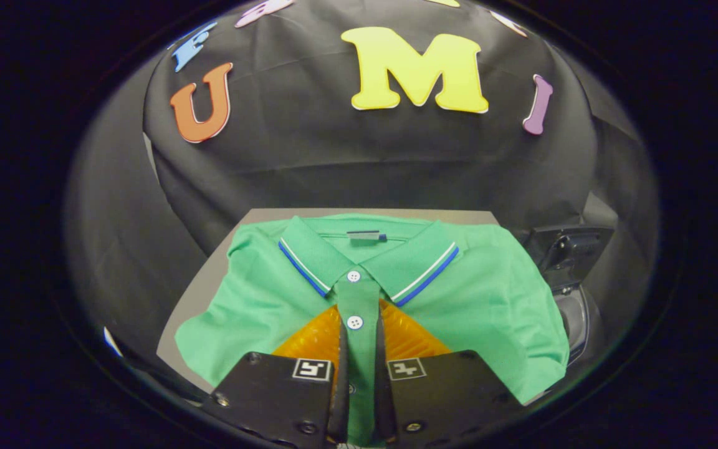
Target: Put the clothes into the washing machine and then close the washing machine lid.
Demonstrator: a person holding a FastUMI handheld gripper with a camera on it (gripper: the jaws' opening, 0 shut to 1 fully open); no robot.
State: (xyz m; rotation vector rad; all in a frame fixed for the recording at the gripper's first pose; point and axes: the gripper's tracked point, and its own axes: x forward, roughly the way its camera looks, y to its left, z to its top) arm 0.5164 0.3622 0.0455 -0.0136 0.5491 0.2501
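Hand-held gripper (pixel 359 349) clenched on the button placket of a folded green polo shirt with blue-and-white-trimmed collar (pixel 477 293), which lies on a grey tabletop (pixel 192 305).

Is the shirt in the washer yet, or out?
Out. The shirt lies folded on the table, collar buttoned, its placket between the gripper fingers; the washer stands beside it.
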